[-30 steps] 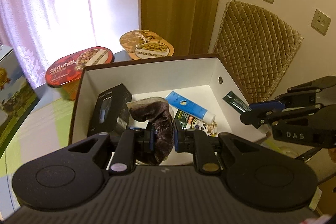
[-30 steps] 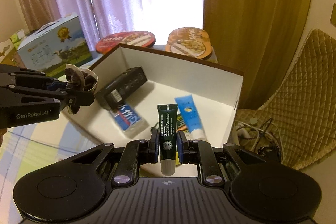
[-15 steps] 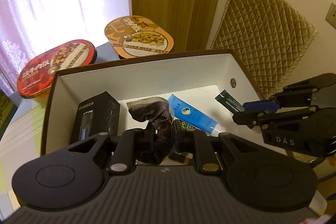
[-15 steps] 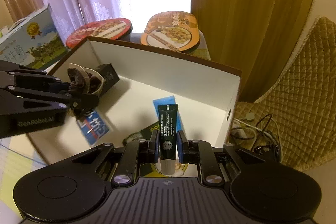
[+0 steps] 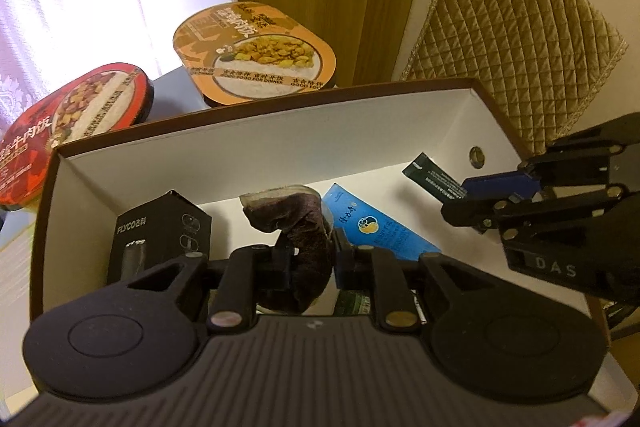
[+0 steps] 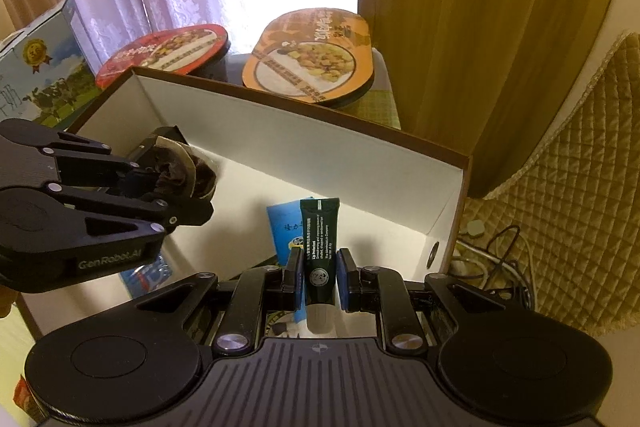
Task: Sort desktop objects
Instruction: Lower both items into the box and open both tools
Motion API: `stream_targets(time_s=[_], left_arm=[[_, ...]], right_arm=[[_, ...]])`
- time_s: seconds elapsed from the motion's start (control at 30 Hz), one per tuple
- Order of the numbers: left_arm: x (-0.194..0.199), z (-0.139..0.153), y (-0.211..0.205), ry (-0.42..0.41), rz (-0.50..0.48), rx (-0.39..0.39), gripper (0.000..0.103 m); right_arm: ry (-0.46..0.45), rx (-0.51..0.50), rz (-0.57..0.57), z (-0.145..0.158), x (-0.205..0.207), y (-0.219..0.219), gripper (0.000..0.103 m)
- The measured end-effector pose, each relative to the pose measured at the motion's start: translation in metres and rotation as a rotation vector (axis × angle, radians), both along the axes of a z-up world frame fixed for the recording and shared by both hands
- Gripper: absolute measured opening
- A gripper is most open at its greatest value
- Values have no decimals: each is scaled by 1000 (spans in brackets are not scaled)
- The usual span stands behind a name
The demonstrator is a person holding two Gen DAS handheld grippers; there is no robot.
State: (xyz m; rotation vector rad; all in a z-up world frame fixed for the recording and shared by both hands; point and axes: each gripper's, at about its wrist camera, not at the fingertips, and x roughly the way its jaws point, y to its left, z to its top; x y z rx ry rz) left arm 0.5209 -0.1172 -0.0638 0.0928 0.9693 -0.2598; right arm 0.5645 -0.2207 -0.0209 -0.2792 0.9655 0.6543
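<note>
Both grippers hang over the open white box point(image 5: 256, 143), each loaded. The left gripper point(image 5: 310, 259) is clamped on a dark brown plush item point(image 5: 304, 231), soft and crumpled, with a pale lining at its upper edge; it hangs above the box interior beside the black carton point(image 5: 160, 247). The right gripper point(image 6: 318, 279) is clamped on a small dark green tube point(image 6: 320, 247), smooth plastic, flat-crimped at the far end and capped at the near end, held over the blue tube point(image 6: 286, 231) that lies on the box floor. Risk: the plush item is limp and may snag on a gripper pad at release, then drop outside the intended spot or drape over the carton. Risk: the green tube is slick and tapered; a partial release may let it pivot and land across the blue tube. Risk: the two grippers sit near each other over the same box, so simultaneous lowering could bring them into contact. The box walls are thin, rigid card with a brown rim.
</note>
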Motion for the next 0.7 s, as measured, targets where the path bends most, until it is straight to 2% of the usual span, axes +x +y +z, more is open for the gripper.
stream_targets(time_s=[0.1, 0.17, 0.23, 0.33, 0.7], left_arm=[[3, -6, -1, -1, -13, 13, 18], [5, -9, -1, 0, -12, 21, 24], [6, -11, -1, 0, -19, 30, 25], [6, -12, -2, -14, -23, 57, 38], [2, -5, 6, -24, -12, 59, 38]], right_arm=[[4, -5, 0, -3, 3, 0, 14], [4, -7, 1, -4, 4, -1, 14], [6, -9, 0, -6, 6, -1, 14], [6, -10, -4, -7, 9, -2, 14], [-22, -19, -13, -7, 14, -1, 14]])
